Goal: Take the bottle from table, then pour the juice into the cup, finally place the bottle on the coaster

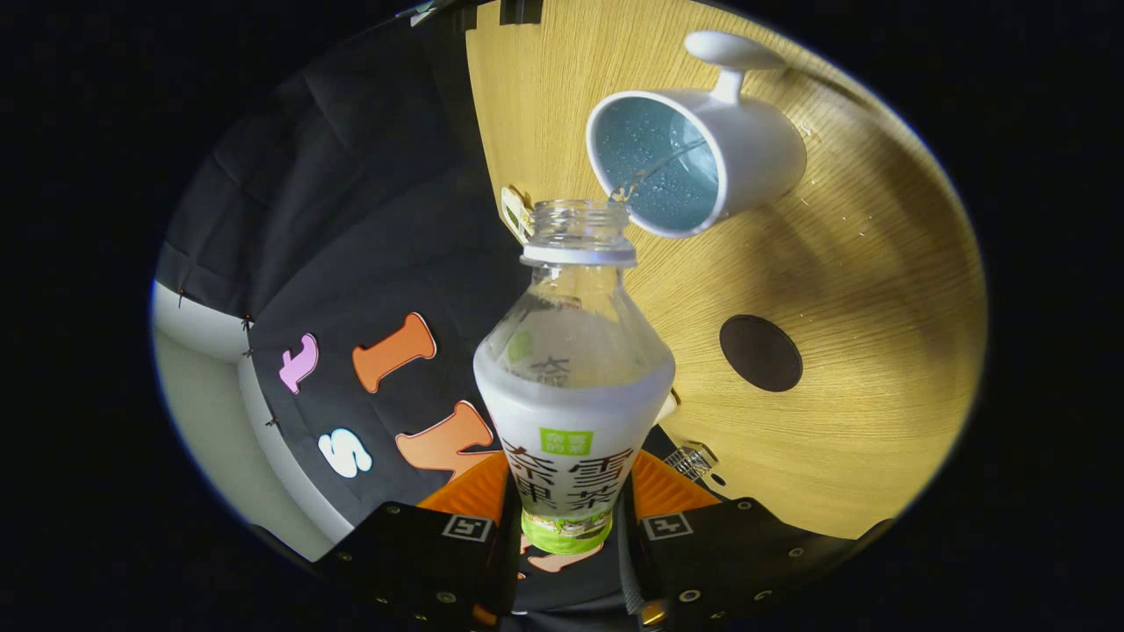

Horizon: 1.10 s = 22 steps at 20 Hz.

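While the gripper [566, 535] clamps the clear plastic bottle with white label [571, 386] between both fingers, a thin stream runs from its open mouth into the white handled cup [702, 149]; right, on the wooden table [878, 351], lies the dark round coaster [760, 353].

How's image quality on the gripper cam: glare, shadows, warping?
Gripper view: heavy fisheye warp bends the table into a curve; bright warm patch on the wood near the coaster, dimmer toward the cup, which casts a soft shadow. Bottle, held between the gripper fingers, is sharp, with faint reflections on its clear neck.
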### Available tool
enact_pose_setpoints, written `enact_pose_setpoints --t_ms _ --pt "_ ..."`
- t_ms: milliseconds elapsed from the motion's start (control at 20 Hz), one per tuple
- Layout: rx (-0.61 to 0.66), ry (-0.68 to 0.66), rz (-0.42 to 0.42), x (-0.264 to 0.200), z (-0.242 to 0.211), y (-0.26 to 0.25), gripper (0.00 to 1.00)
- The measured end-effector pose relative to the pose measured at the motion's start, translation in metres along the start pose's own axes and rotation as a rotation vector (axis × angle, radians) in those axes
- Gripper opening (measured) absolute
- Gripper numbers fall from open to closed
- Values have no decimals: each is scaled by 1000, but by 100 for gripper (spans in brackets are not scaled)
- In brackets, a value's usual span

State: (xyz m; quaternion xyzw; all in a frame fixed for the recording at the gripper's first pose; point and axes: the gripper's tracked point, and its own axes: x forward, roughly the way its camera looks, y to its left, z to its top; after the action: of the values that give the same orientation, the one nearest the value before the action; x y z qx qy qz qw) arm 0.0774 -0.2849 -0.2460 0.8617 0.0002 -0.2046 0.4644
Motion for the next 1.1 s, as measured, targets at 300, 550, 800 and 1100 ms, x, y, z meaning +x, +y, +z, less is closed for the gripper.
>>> enact_pose_setpoints --t_ms 300,550,800,1100 --pt "22 -4 12 0 2 3 47" --pt "63 -2 35 2 2 11 47" --pt "77 -8 37 2 3 12 47" --pt "5 -37 14 5 9 2 47"
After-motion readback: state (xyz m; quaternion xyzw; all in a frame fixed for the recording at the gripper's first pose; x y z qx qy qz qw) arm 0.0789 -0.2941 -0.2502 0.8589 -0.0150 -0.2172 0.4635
